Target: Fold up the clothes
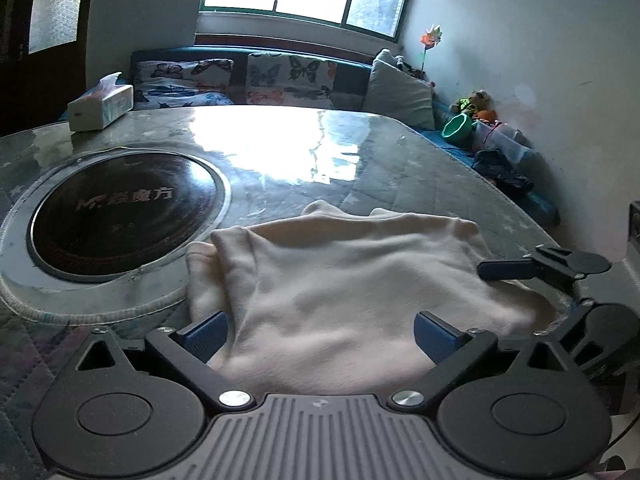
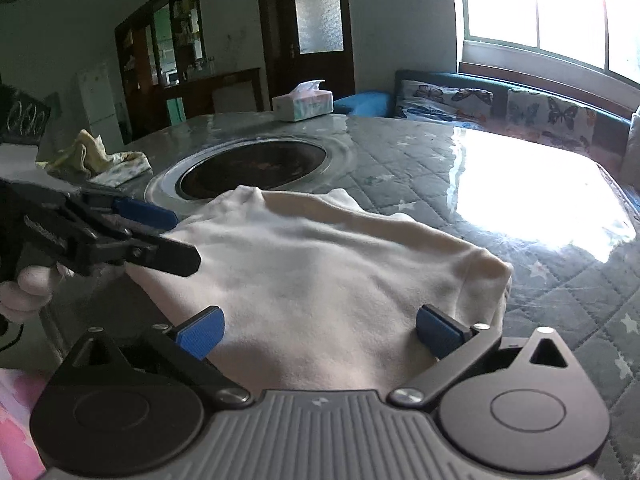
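A cream garment [image 1: 352,288] lies folded on the quilted, glass-topped table [image 1: 380,168], next to the round hob. My left gripper [image 1: 320,336] stands open over its near edge, with the cloth under and between the blue pads [image 1: 204,336] and no pad pressing on it. My right gripper [image 2: 320,334] is open just as wide over the garment [image 2: 320,272] at its right end. In the right wrist view a finger [image 2: 168,254] of the left gripper reaches the cloth's left edge. In the left wrist view a finger [image 1: 506,270] of the right gripper rests at the cloth's right edge.
A round black hob [image 1: 120,216] is set into the table to the left of the garment. A tissue box [image 2: 303,105] stands at the far edge. A heap of yellow patterned clothes [image 2: 100,160] lies at far left. Butterfly cushions [image 1: 288,76] line a bench beyond the table.
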The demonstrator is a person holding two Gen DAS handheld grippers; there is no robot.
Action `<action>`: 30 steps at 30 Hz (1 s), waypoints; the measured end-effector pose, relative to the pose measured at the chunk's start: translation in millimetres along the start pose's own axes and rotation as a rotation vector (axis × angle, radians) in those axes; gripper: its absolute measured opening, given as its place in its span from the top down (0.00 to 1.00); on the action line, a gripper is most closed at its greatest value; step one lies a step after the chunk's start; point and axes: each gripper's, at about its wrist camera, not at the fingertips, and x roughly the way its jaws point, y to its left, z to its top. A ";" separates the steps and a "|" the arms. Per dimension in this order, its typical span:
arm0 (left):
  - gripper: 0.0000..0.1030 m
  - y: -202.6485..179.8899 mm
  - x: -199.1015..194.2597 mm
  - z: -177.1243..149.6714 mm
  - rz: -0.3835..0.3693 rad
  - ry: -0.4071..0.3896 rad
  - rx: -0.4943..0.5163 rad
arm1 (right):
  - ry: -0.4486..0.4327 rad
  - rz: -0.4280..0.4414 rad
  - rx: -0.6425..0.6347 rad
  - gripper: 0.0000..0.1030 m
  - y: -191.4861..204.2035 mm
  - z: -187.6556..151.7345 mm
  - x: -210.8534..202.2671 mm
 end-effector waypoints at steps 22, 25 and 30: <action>0.14 17.4 1.9 -13.5 0.095 0.022 -0.005 | -0.076 -0.313 -0.168 0.00 13.4 -14.1 -16.4; 0.14 19.4 2.4 -14.2 0.097 0.025 -0.009 | -0.070 -0.322 -0.180 0.00 15.2 -16.1 -23.4; 0.14 14.7 1.2 -12.8 0.115 0.022 0.013 | -0.057 -0.319 -0.159 0.00 11.2 -24.0 -28.3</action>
